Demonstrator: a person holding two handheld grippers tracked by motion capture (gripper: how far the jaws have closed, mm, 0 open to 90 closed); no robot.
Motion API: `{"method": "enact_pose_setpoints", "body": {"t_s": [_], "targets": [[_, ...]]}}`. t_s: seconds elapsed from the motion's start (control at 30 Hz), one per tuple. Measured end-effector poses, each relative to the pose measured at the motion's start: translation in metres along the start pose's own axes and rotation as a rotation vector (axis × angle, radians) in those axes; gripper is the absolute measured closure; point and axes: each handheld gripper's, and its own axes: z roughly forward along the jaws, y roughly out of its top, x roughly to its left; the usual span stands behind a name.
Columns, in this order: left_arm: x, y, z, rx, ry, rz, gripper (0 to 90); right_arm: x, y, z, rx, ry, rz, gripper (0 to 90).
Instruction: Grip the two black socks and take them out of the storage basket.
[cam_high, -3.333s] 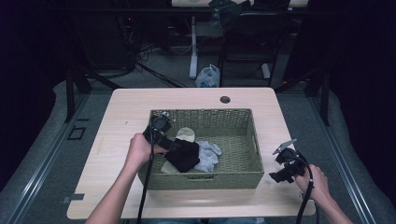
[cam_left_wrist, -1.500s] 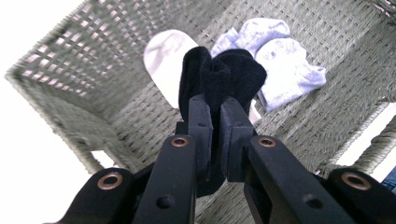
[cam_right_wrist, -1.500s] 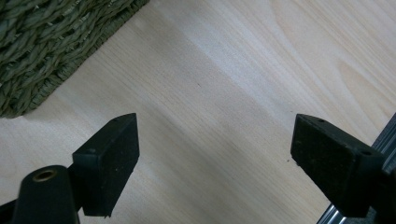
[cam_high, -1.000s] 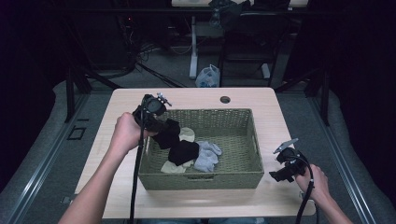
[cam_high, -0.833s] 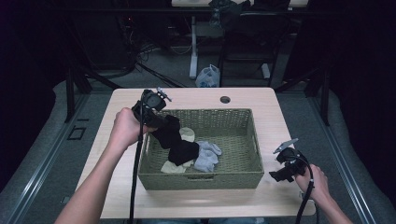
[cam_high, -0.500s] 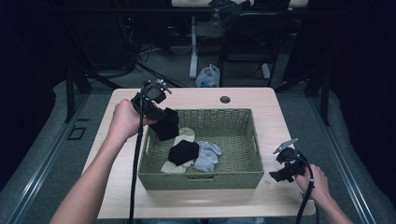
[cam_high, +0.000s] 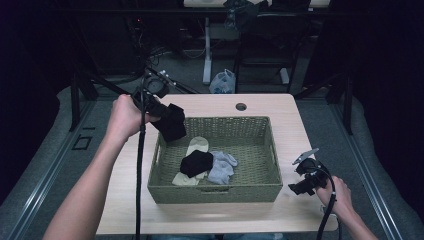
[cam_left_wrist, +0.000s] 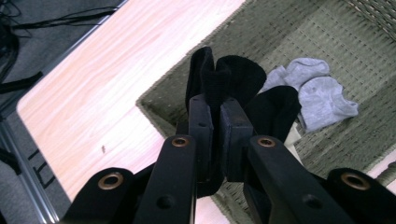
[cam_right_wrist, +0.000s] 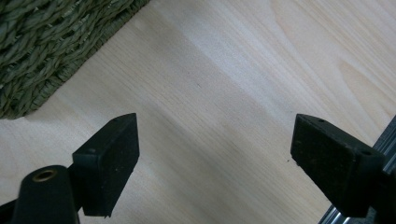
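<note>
High view: black sock (cam_high: 171, 122) is clamped in the closed left gripper (cam_high: 159, 107), held above the woven basket (cam_high: 265, 186) at its far-left corner; right gripper (cam_high: 303, 178) is held wide open and empty over the table (cam_high: 120, 200), beside the basket.

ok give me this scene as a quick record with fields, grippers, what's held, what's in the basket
left gripper: shut on a black sock, held up over the basket's far left corner
right gripper: open, nothing between the jaws, over bare table right of the basket
basket: green woven, mid-table
in basket: second black sock, grey socks, cream socks
</note>
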Motion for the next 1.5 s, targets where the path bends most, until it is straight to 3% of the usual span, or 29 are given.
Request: {"method": "enact_pose_setpoints", "body": {"t_s": [0.27,0.43,0.83,1.17,1.5], "targets": [[0.014,-0.004,-0.015,-0.025,0.03,-0.043,85.2,0.0,0.0,-0.001,0.012,-0.011,-0.004,15.1],[0.025,-0.011,-0.025,-0.032,0.05,-0.07,85.2,0.0,0.0,0.0,0.007,0.006,-0.001,15.1],[0.052,-0.04,-0.043,-0.04,0.096,-0.151,85.1,-0.004,-0.001,-0.002,-0.008,0.002,0.014,15.1],[0.066,-0.069,-0.046,-0.041,0.106,-0.206,85.1,-0.002,-0.001,-0.002,-0.015,0.006,0.018,15.0],[0.081,-0.096,-0.036,-0.013,0.126,-0.268,85.2,-0.001,0.0,-0.001,-0.013,0.01,0.022,15.0]]}}
